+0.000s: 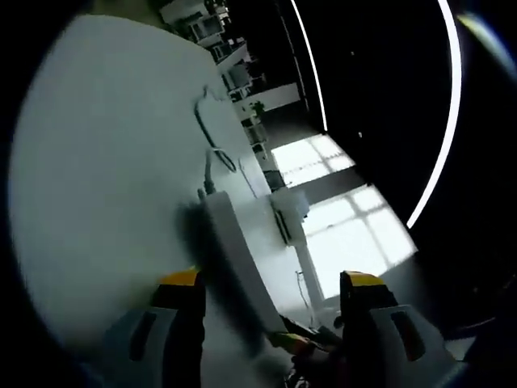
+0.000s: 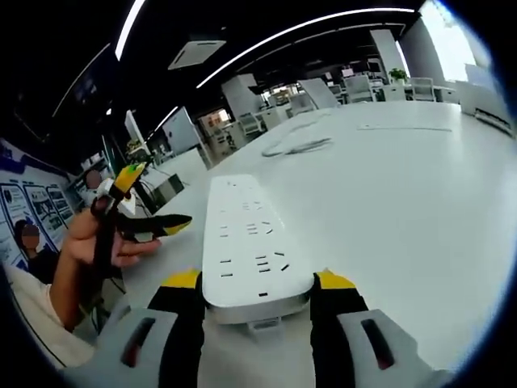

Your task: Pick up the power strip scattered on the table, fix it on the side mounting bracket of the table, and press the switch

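One long white plastic power strip [image 2: 252, 242] sits clamped in my right tool [image 2: 257, 284], above the white tabletop [image 2: 420, 202]. Left tool [image 1: 271, 283] gapes, released; I'd keep the strip level while carrying it to the side bracket.

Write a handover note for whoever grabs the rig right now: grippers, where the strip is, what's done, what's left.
Right gripper: shut on the near end of the white power strip, socket face up, at the table edge.
Left gripper: open, jaws either side of the strip but not touching it.
Cable trails away across the tabletop.
Done: strip picked up.
Left: fix it on the side bracket, then press the switch. I can't make out either from these views.
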`<action>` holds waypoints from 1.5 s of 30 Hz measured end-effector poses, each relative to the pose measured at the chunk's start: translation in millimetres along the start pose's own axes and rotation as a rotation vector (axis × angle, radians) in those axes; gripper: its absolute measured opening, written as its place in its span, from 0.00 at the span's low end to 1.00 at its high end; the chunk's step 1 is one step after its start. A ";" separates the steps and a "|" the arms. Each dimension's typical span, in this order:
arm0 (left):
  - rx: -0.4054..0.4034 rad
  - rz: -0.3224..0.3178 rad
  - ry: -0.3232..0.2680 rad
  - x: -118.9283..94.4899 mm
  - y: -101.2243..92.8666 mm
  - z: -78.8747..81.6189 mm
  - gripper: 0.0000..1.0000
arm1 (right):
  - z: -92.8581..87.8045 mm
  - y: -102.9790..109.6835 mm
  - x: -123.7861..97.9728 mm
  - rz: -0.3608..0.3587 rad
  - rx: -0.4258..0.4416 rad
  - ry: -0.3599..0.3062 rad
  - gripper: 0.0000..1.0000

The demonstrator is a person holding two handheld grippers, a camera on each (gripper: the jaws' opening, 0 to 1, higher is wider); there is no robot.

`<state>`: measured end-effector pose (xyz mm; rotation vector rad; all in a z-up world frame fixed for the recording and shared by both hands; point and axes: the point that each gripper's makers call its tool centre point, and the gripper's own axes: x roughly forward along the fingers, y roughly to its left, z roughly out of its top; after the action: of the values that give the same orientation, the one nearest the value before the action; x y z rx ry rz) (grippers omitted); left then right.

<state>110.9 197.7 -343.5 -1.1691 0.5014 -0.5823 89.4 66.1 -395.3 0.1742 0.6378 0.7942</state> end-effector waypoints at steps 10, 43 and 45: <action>-0.052 0.015 0.041 17.6 4.5 8.8 0.75 | -2.1 3.7 -0.4 0.003 -0.001 0.003 0.47; -0.154 0.036 0.025 62.2 21.7 28.4 0.76 | -1.9 5.3 -1.4 0.029 0.034 -0.005 0.47; -0.170 0.034 0.016 65.2 24.4 31.5 0.76 | -1.7 4.8 -1.4 0.028 0.034 -0.005 0.47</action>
<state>184.0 183.7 -361.0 -1.3154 0.5919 -0.5276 84.7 68.4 -394.2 0.2166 0.6458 0.8104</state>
